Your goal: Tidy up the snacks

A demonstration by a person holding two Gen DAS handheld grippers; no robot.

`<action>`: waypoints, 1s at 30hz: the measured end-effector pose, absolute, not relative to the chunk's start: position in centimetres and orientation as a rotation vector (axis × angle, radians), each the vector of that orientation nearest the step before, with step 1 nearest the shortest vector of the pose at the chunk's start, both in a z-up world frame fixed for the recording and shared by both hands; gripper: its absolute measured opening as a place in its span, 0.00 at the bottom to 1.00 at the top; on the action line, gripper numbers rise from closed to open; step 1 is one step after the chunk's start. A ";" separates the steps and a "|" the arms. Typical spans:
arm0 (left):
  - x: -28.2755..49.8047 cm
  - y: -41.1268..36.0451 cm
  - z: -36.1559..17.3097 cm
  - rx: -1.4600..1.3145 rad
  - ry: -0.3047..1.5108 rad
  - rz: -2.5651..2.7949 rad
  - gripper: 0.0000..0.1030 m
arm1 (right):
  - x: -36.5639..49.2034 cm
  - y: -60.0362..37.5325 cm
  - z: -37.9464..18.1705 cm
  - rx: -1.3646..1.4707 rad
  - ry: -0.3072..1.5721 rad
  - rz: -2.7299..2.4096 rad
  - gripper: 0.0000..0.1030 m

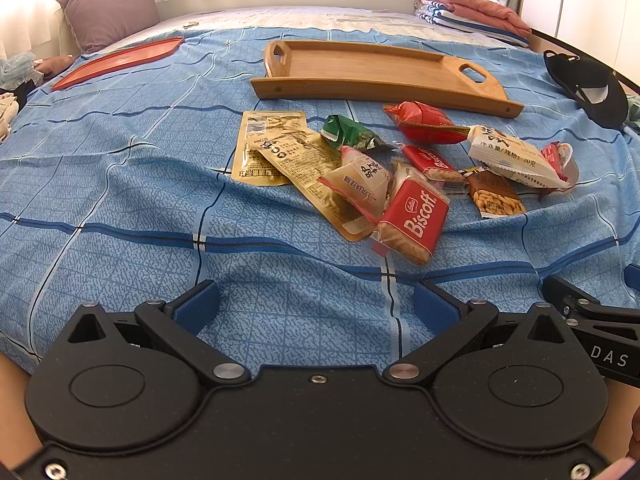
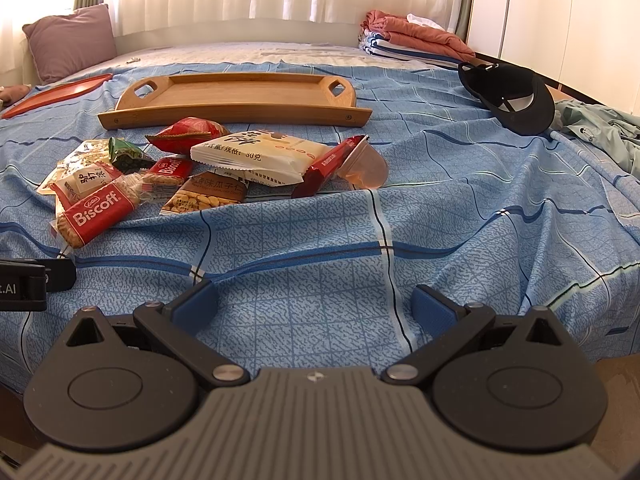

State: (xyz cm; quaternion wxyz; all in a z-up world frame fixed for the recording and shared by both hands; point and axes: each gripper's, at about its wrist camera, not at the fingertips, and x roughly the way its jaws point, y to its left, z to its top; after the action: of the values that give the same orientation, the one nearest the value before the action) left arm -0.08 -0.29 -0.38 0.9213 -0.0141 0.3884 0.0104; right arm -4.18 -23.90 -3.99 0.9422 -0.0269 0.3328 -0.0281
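Note:
Several snack packets lie in a loose pile on the blue checked bedspread [image 1: 120, 184]. Nearest me is a red Biscoff packet [image 1: 416, 220] [image 2: 98, 212]. Two yellow pouches [image 1: 272, 148], a green packet [image 1: 348, 132], a red wrapped sweet [image 1: 424, 122] [image 2: 188, 134], a white packet [image 1: 512, 156] [image 2: 260, 156] and a seed packet [image 2: 208, 198] surround it. Behind the pile rests an empty wooden tray [image 1: 360, 66] [image 2: 240, 92]. My left gripper [image 1: 316, 308] is open near the bed's front edge, short of the pile. Right of the pile, my right gripper [image 2: 316, 304] stands open with nothing in it.
A flat red tray [image 1: 120, 60] lies at the back left by a purple pillow [image 1: 108, 8]. A black cap [image 2: 508, 96] and a grey-green garment [image 2: 600, 132] sit to the right. Folded clothes [image 2: 412, 40] are stacked at the back by the curtains.

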 end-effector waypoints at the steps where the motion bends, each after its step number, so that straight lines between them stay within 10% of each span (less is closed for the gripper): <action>1: -0.1 -0.3 -0.4 -0.029 0.798 0.021 1.00 | -4.2 -23.9 -4.0 -0.055 0.679 -0.057 1.00; 30: -0.2 -0.2 0.0 -0.024 0.796 0.023 1.00 | -4.3 -23.7 -4.1 -0.057 0.674 -0.059 1.00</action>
State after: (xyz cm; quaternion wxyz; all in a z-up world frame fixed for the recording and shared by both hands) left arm -0.16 -0.19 0.02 0.9216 -0.0114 0.3877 0.0114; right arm -4.29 -23.74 -4.10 0.9429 -0.0279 0.3306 -0.0287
